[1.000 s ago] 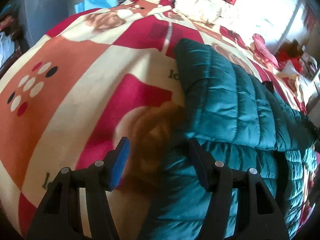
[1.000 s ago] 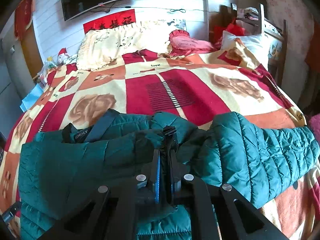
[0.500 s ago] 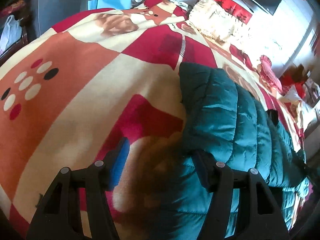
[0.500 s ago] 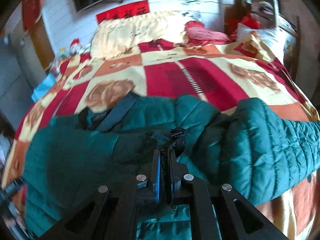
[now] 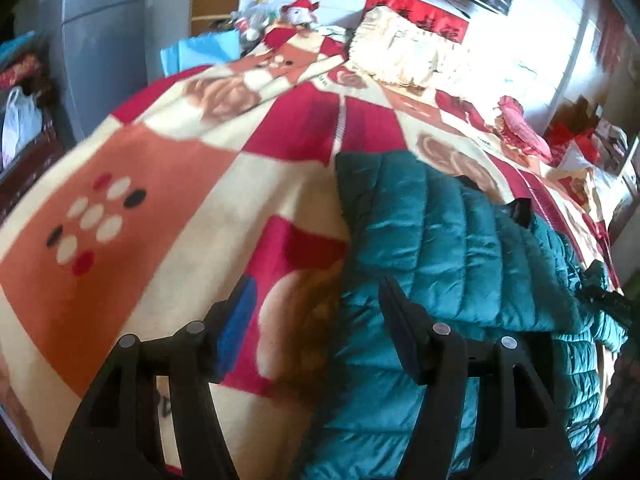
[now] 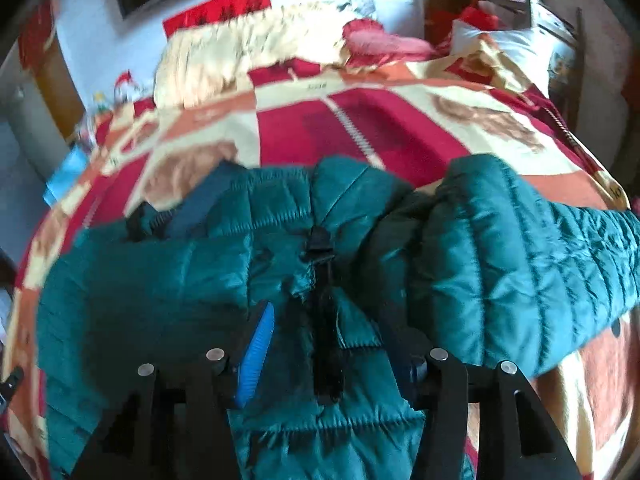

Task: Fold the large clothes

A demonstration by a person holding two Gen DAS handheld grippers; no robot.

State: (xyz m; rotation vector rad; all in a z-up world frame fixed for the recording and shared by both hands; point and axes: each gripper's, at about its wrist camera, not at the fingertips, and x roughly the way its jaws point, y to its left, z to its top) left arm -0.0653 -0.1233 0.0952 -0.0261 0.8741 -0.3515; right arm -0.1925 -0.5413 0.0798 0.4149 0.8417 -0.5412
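A teal quilted puffer jacket (image 5: pixel 460 248) lies on a bed covered by a red, orange and cream patterned blanket (image 5: pixel 168 184). In the left wrist view one sleeve is folded over the jacket body. My left gripper (image 5: pixel 316 308) is open and empty, hovering over the jacket's left edge and the blanket. In the right wrist view the jacket (image 6: pixel 500 264) spreads across the frame with its black zipper (image 6: pixel 320 248) running down the middle. My right gripper (image 6: pixel 328 328) is open, its jaws standing either side of the zipper line, holding nothing.
Cream pillows (image 6: pixel 256 48) and a pink cushion (image 6: pixel 380 40) lie at the head of the bed. A grey cabinet (image 5: pixel 104 32) stands left of the bed. A chair and clutter (image 6: pixel 552 32) stand at the far right. Soft toys (image 5: pixel 296 12) sit by the bed's corner.
My right gripper has opened and let go of the jacket's zipper area. My left gripper stayed open and lifted back a little.
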